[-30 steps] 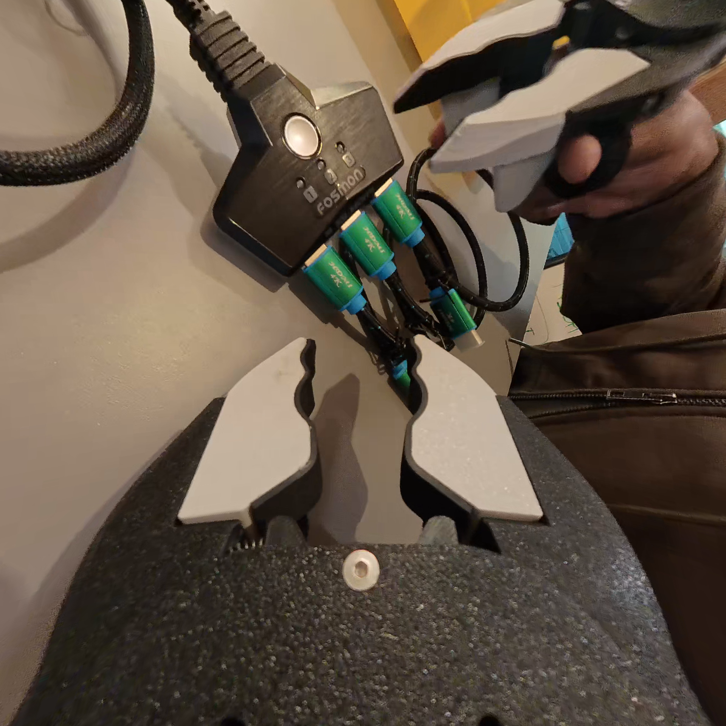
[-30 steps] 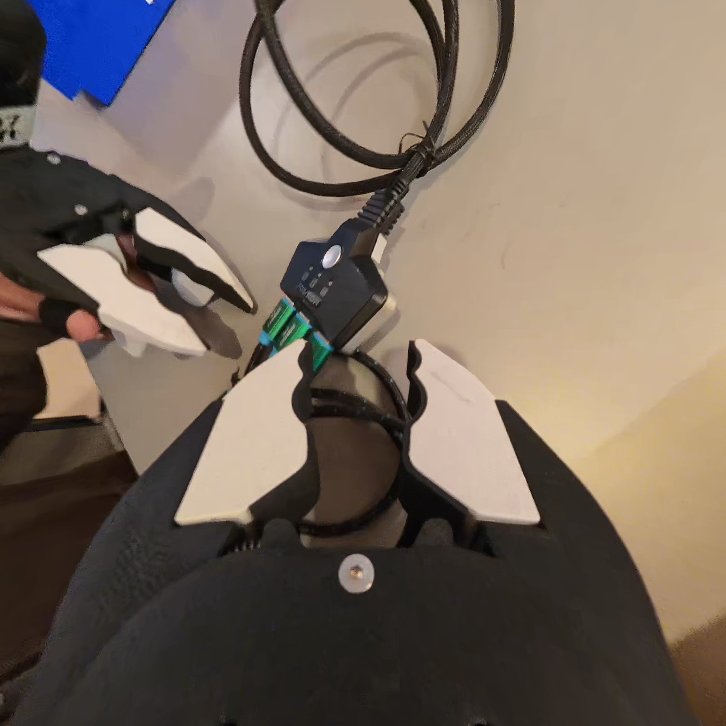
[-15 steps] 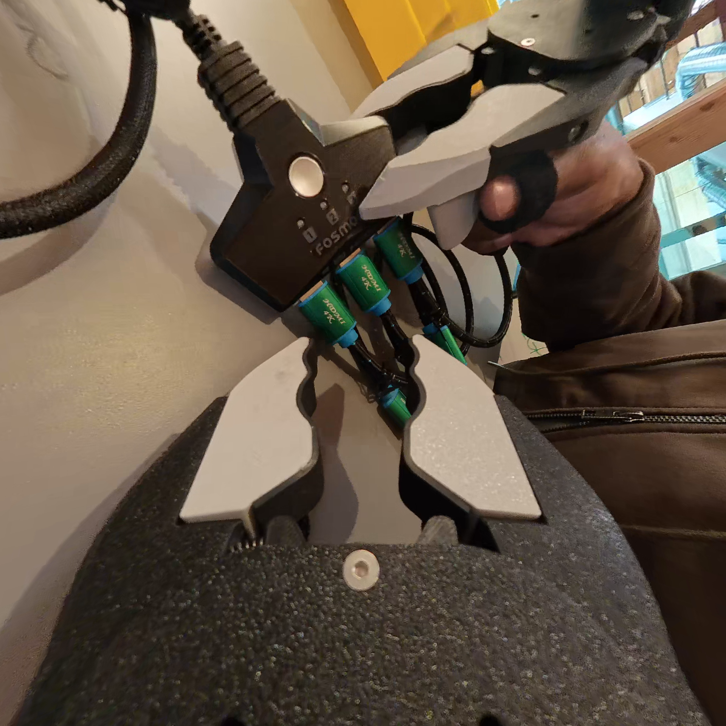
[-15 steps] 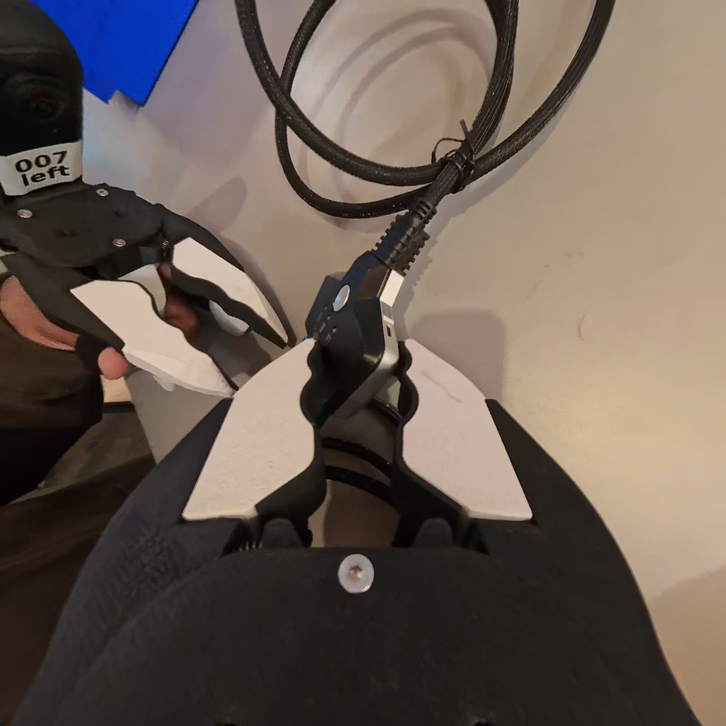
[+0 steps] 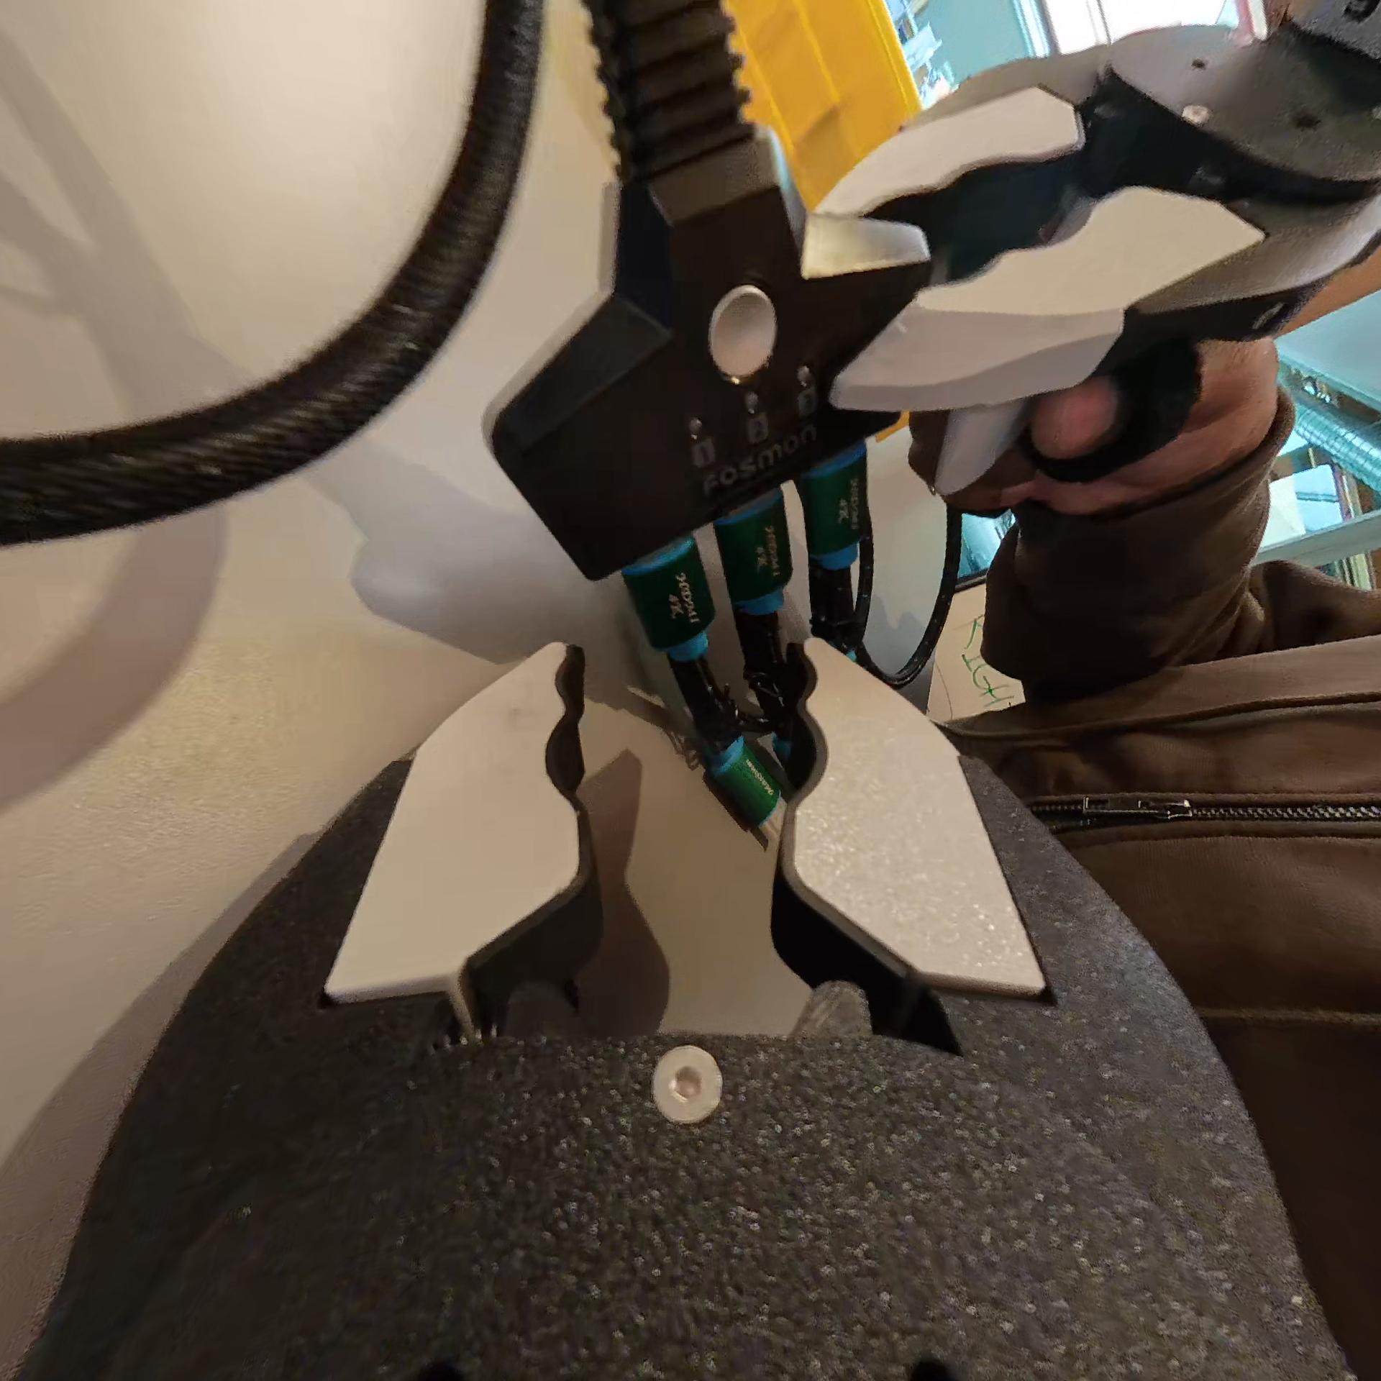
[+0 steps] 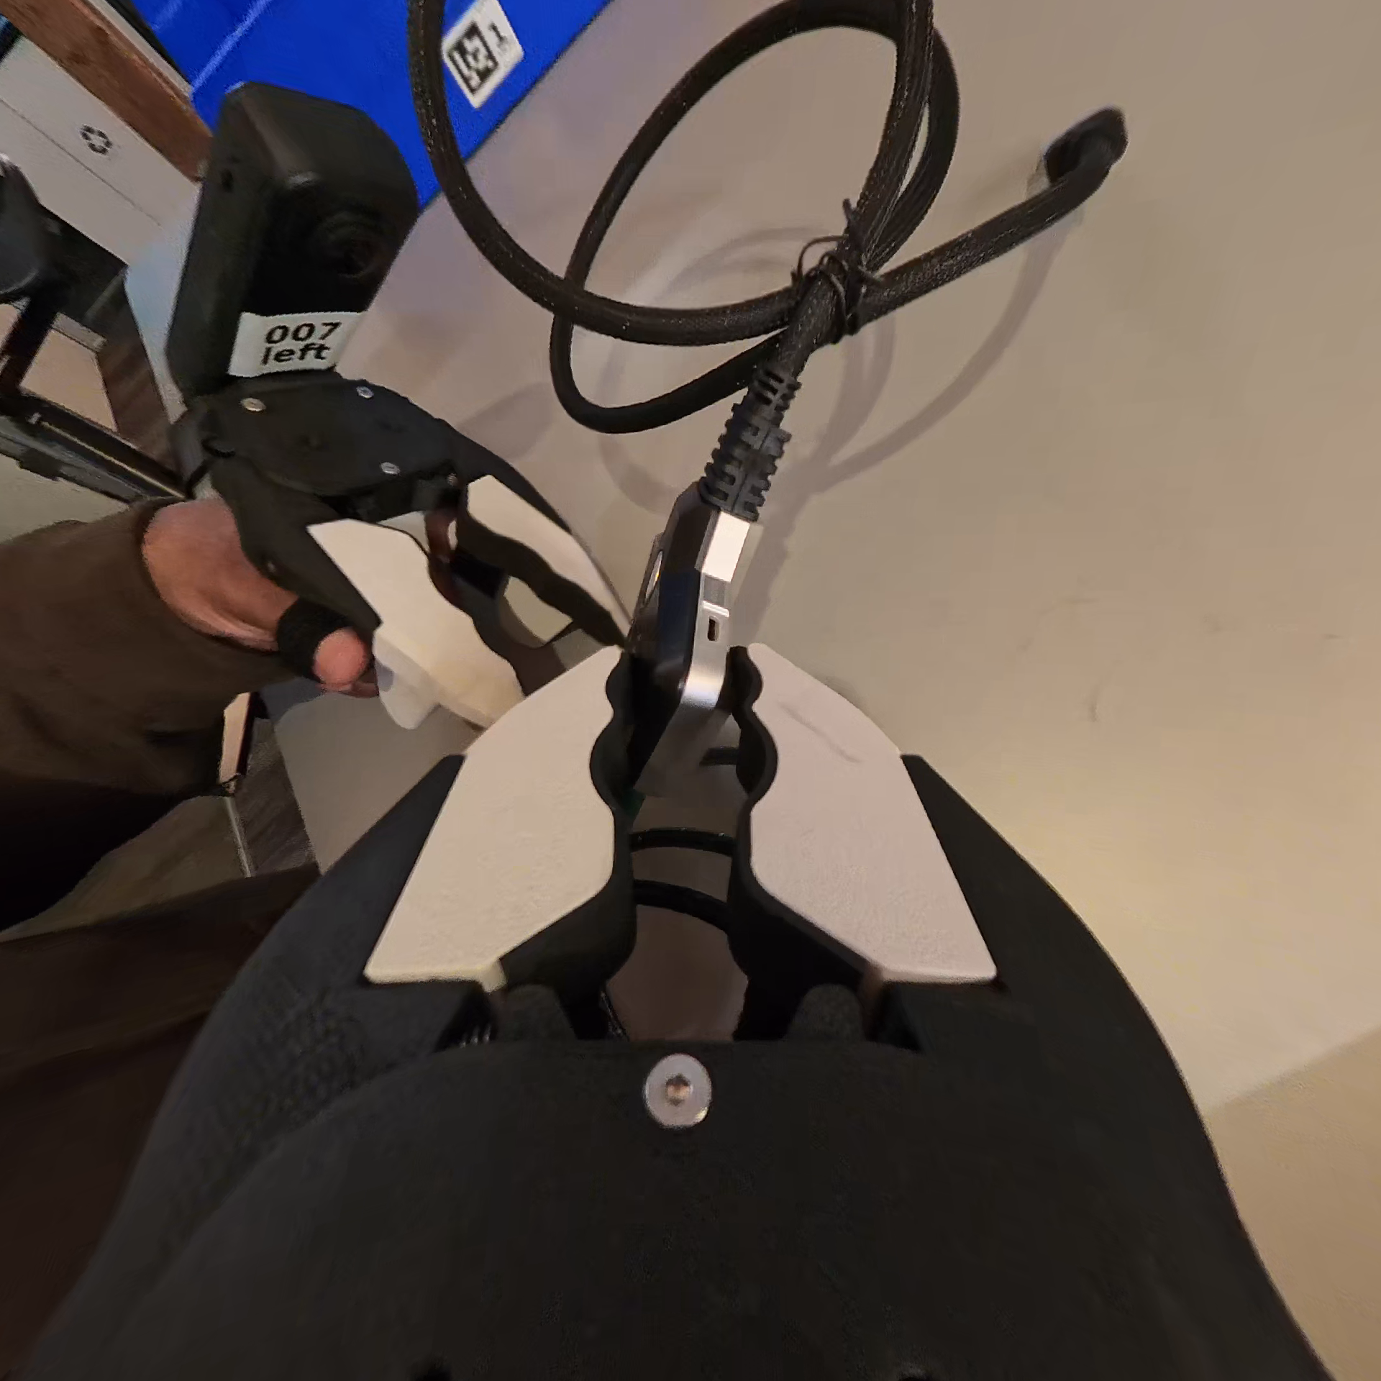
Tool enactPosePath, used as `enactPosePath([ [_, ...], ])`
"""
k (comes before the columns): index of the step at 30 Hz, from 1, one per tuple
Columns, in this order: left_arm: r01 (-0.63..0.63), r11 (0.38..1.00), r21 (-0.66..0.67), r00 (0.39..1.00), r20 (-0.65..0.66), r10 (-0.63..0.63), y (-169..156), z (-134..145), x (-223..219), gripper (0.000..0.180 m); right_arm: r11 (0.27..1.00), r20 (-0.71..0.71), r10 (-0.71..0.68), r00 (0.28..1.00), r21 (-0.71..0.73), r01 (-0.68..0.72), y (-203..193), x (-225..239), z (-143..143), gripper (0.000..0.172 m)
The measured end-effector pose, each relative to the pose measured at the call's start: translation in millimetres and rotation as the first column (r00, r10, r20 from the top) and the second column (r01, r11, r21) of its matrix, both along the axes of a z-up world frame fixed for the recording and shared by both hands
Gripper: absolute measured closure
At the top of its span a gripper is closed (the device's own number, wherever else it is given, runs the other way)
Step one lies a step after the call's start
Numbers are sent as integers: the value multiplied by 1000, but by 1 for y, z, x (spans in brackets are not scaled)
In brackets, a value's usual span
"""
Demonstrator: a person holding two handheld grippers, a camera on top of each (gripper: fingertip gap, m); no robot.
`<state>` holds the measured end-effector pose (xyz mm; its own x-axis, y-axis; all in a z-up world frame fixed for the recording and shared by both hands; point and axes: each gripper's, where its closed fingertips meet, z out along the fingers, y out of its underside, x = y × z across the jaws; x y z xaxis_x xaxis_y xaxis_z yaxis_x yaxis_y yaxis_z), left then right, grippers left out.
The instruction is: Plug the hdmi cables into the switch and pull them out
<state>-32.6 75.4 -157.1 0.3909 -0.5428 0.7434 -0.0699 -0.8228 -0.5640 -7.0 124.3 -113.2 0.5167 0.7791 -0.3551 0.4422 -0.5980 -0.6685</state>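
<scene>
Clamped between the pads of the right gripper [image 6: 676, 710] is a black switch box [image 5: 672, 388], held edge-on by its thin sides and lifted clear of the table [image 5: 187, 747], so that its three green plugs [image 5: 669, 601] hang down toward the left gripper [image 5: 684, 710]. That gripper is held wide, nothing pressed by its pads; thin black leads [image 5: 762, 665] and a loose green plug [image 5: 751, 781] lie between its fingers. A thick braided cable [image 6: 672, 321], tied in a coil, runs off the box's far end. A pale, plain table is seen beneath; a yellow bin [image 5: 814, 90] and a blue box [image 6: 314, 67] stand behind.
</scene>
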Motion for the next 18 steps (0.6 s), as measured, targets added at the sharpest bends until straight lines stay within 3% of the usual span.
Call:
enactPosePath([
  [7, -141, 984, 108, 982, 140, 125, 37, 24, -16, 108, 998, -91, 55, 994, 17, -54, -9, -10, 18, 150],
  [11, -140, 956, 257, 958, 279, 65, 49, 53, -14, 106, 996, -203, 93, 975, 1, -94, -15, -19, 33, 151],
  [15, -94, 906, 412, 922, 380, -77, 44, 78, -2, 131, 993, -334, 89, 938, -44, -109, -13, -23, 43, 151],
  [18, -69, 912, 405, 909, 401, -109, 46, 79, 5, 141, 990, -414, 60, 909, -93, -107, -9, -20, 43, 151],
])
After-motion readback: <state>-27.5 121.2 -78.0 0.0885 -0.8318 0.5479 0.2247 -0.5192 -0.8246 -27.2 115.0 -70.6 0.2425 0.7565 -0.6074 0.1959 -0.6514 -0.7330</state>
